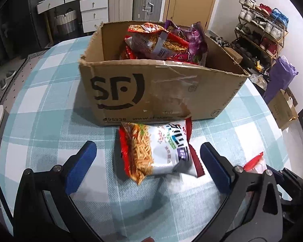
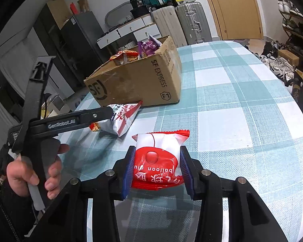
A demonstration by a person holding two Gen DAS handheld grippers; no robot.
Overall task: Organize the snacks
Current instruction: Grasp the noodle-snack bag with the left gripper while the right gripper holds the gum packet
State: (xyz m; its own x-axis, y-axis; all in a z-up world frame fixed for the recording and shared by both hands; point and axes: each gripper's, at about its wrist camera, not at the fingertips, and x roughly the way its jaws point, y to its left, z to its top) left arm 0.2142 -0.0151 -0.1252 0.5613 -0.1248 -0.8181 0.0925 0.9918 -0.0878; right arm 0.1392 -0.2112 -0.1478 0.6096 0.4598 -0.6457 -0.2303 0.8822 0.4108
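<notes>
Snacks: left wrist view shows a noodle snack bag [image 1: 155, 151] lying flat on the blue-and-white checked tablecloth [image 1: 40, 109], just in front of the cardboard box [image 1: 151, 92], which holds more bags [image 1: 165, 42]. Left gripper [image 1: 148, 157] jaws spread wide, either side of the bag, not touching it. Behind: white drawers [image 1: 91, 6], suitcases [image 1: 135, 0], wooden door [image 1: 192, 0], shoe rack [image 1: 262, 30]. Right wrist view: right gripper [image 2: 157, 169] clamped on a red-and-white packet [image 2: 157, 161], pads pressing both sides, above the cloth. A hand [image 2: 30, 171] grips the left tool's handle. Box sits at the table's far left; dark cabinet [image 2: 74, 38] beyond.
</notes>
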